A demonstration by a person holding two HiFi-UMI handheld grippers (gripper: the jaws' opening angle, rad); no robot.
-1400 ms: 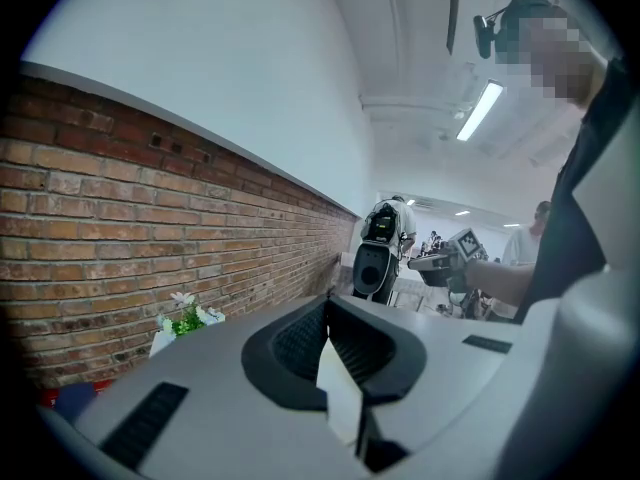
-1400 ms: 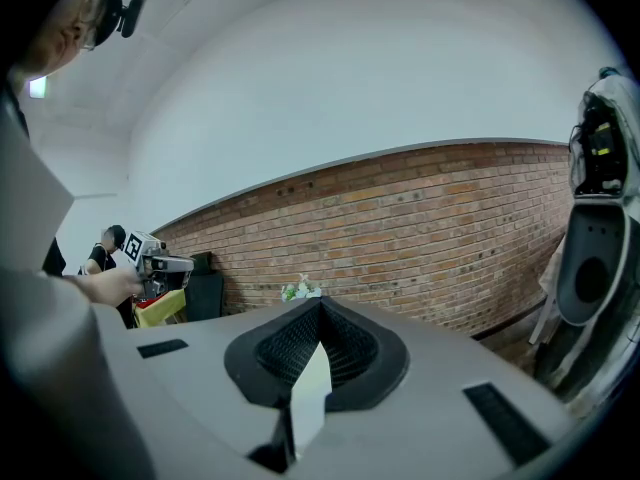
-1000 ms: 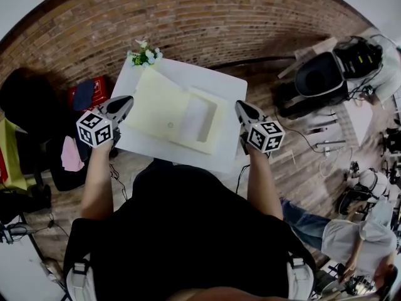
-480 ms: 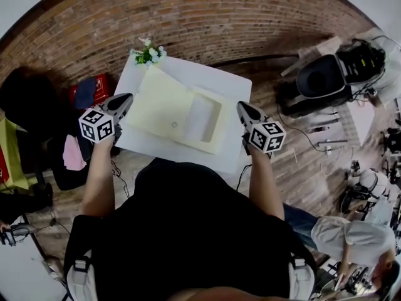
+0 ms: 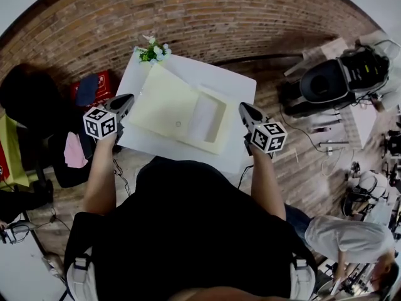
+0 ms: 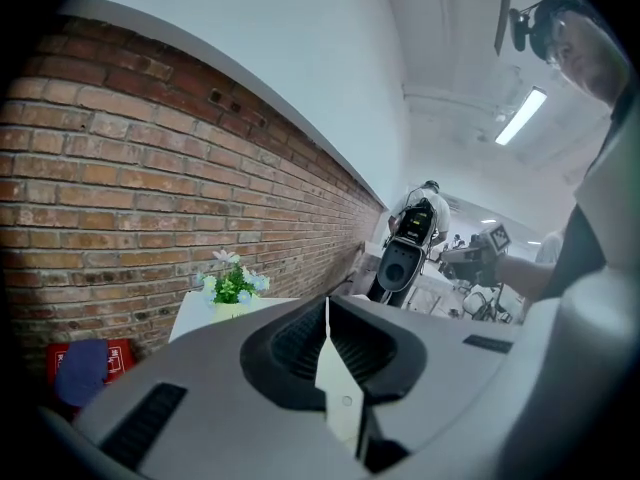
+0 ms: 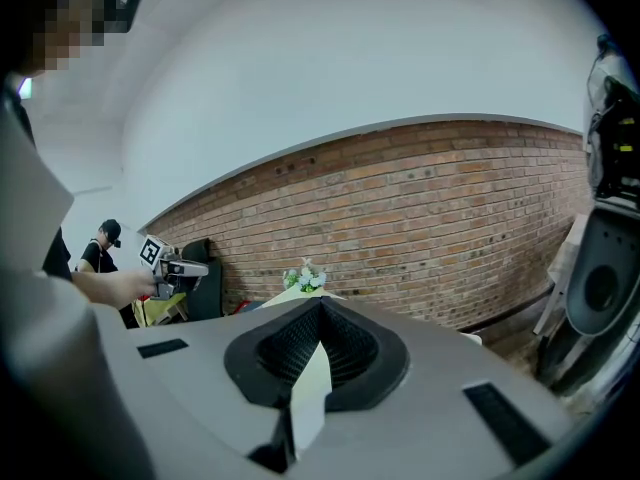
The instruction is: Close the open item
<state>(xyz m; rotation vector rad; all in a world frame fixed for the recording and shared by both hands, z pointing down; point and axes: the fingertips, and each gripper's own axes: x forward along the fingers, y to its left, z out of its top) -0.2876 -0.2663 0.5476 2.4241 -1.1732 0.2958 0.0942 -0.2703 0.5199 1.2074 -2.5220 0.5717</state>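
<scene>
A pale yellow box (image 5: 178, 110) lies open on the white table (image 5: 182, 150), its lid spread flat to the left and its shallow tray (image 5: 207, 119) to the right. My left gripper (image 5: 127, 100) hangs at the table's left edge, beside the lid and apart from it, shut with nothing in it. In the left gripper view the jaws (image 6: 327, 306) meet in a closed seam. My right gripper (image 5: 243, 108) is off the table's right edge, near the tray and clear of it, also shut and empty (image 7: 319, 310).
A small pot of flowers (image 5: 153, 51) stands on the table's far corner against the brick wall. A red bag (image 5: 93, 88) and a dark chair (image 5: 28, 102) are on the floor at left. A black machine (image 5: 329, 80) and another person (image 5: 351, 237) are at right.
Both grippers have sunk a little beside the table, the left one more. The head view has shifted slightly. The box lies as before.
</scene>
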